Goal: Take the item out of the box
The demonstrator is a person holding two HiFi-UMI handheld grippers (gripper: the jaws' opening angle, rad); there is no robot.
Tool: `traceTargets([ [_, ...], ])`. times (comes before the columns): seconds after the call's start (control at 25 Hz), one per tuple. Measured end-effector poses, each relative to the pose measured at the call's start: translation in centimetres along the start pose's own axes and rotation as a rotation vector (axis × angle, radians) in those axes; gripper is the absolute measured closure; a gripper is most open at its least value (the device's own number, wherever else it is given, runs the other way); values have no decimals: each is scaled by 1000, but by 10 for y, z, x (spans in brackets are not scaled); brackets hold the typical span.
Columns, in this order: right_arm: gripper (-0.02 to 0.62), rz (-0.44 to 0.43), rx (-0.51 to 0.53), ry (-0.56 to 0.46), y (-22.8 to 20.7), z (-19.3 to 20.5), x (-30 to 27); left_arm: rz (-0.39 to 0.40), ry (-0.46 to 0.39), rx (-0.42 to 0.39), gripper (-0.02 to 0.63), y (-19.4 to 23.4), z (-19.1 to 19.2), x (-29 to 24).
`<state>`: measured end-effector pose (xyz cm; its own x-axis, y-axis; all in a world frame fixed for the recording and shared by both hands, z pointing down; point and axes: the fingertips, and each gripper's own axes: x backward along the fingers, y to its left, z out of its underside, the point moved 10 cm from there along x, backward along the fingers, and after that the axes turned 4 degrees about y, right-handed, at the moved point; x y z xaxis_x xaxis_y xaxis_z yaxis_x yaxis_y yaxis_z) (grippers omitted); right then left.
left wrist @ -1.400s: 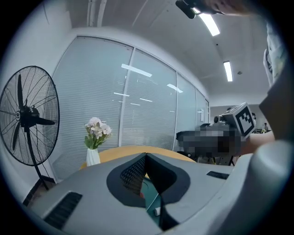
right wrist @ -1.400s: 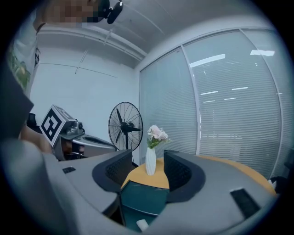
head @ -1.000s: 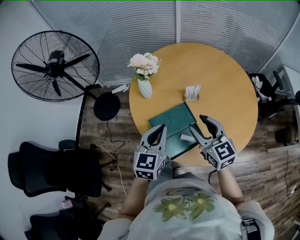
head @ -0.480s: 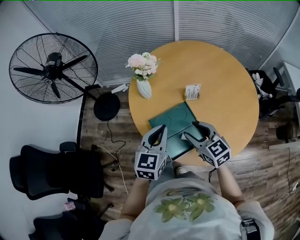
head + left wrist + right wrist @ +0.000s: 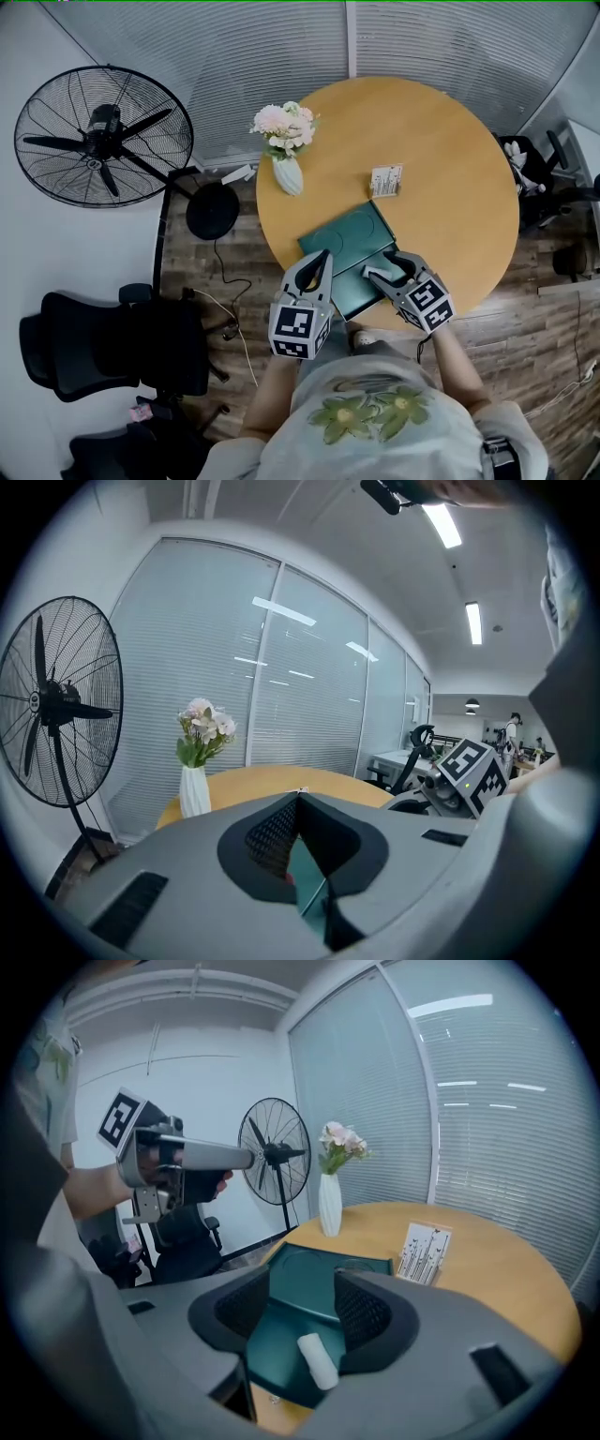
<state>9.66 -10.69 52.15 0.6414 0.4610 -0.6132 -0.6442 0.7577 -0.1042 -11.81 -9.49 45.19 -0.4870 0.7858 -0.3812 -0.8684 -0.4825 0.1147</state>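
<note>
The dark green box [image 5: 339, 246] lies open on the round wooden surface [image 5: 441, 141], its lid folded back flat. Inside its tray rests one small white roll [image 5: 317, 1361], lying on its side. The right hand-held gripper [image 5: 301, 1269] hangs over the tray with its jaws spread wide. The roll sits in the gap between them, not gripped. The left hand-held gripper [image 5: 298, 799] has its jaw tips pressed together on nothing, at the box's near left edge.
</note>
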Motion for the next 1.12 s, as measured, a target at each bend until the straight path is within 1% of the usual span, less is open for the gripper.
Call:
traceTargets([
  [0.16, 371, 5, 34, 67, 0, 13, -10, 3, 7, 1, 595, 1, 2, -1],
  [0.56, 371, -23, 81, 182, -3, 35, -33, 4, 16, 2, 595, 1, 4, -3],
  [1.12, 371, -62, 194, 354, -10, 62, -67, 9, 26, 13, 595, 3, 7, -1],
])
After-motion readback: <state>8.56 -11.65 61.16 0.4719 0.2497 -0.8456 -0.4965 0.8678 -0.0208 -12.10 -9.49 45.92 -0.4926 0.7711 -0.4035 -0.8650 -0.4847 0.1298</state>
